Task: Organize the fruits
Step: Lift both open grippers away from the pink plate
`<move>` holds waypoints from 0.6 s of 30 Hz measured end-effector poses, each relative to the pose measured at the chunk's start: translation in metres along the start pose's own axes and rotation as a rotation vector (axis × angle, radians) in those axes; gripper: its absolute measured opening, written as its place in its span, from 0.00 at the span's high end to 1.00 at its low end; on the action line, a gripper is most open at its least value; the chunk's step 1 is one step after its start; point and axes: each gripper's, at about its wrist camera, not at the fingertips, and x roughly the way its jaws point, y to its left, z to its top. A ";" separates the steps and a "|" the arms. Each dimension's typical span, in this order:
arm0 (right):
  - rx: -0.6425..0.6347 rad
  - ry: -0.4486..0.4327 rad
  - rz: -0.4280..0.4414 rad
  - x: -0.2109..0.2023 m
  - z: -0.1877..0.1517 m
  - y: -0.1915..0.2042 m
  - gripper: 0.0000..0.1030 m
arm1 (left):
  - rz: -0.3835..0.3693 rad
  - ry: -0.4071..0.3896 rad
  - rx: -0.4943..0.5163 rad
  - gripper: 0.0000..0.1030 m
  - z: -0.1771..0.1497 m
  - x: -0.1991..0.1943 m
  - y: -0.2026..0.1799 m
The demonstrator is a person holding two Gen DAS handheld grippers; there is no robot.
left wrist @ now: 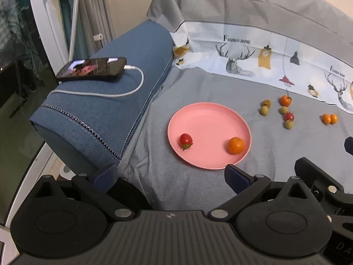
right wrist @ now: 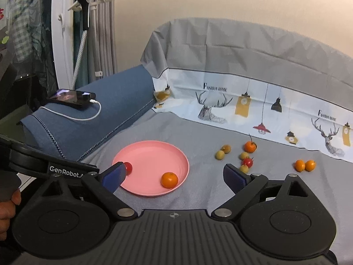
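- Left wrist view: pink plate is holding one cherry tomato and one small orange.
- Left gripper and right gripper are both hanging wide open, holding nothing.

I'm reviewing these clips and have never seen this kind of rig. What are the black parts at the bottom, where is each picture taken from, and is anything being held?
There is no robot: a person holds one two-finger tool in each hand, each with a fisheye camera looking along its fingers. The black parts are those tools. One picture comes from the left tongs, the other from the right tongs. Both stand open and hold nothing.

On the grey cloth-covered surface lies a round pink plate carrying one red cherry tomato and one small orange citrus fruit. More small fruits, green, red and orange, lie loose to its right. A black phone on a white cable rests on the blue cushion.
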 end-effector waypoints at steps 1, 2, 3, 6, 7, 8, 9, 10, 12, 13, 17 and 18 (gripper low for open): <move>0.000 -0.003 0.000 -0.003 0.000 0.000 0.07 | -0.001 -0.010 0.003 0.00 -0.001 -0.004 0.000; 0.001 -0.006 0.000 -0.006 -0.001 0.000 0.07 | 0.000 -0.017 0.005 0.00 -0.001 -0.007 -0.001; 0.002 -0.010 0.000 -0.008 -0.001 0.000 0.07 | 0.000 -0.023 0.006 0.00 -0.002 -0.009 -0.002; 0.001 -0.026 -0.003 -0.014 0.000 0.002 0.07 | 0.003 -0.038 0.010 0.00 -0.003 -0.017 -0.002; 0.000 -0.031 -0.002 -0.015 0.000 0.003 0.06 | 0.003 -0.042 0.011 0.00 -0.003 -0.019 -0.001; 0.000 -0.033 -0.002 -0.017 0.000 0.004 0.06 | 0.005 -0.046 0.012 0.00 -0.004 -0.021 -0.001; -0.001 -0.035 -0.001 -0.018 0.000 0.004 0.06 | 0.006 -0.049 0.013 0.00 -0.004 -0.022 -0.001; -0.001 -0.036 0.000 -0.018 0.000 0.004 0.06 | 0.007 -0.053 0.014 0.00 -0.004 -0.023 0.000; 0.000 -0.037 0.003 -0.020 -0.001 0.004 0.06 | 0.008 -0.056 0.013 0.00 -0.005 -0.025 0.000; 0.000 -0.039 0.002 -0.021 -0.001 0.003 0.06 | 0.008 -0.057 0.012 0.00 -0.006 -0.025 0.001; -0.002 -0.044 0.001 -0.023 -0.001 0.003 0.06 | 0.009 -0.058 0.007 0.00 -0.006 -0.028 0.002; -0.003 -0.044 0.001 -0.024 -0.001 0.003 0.06 | 0.008 -0.059 0.008 0.00 -0.006 -0.028 0.002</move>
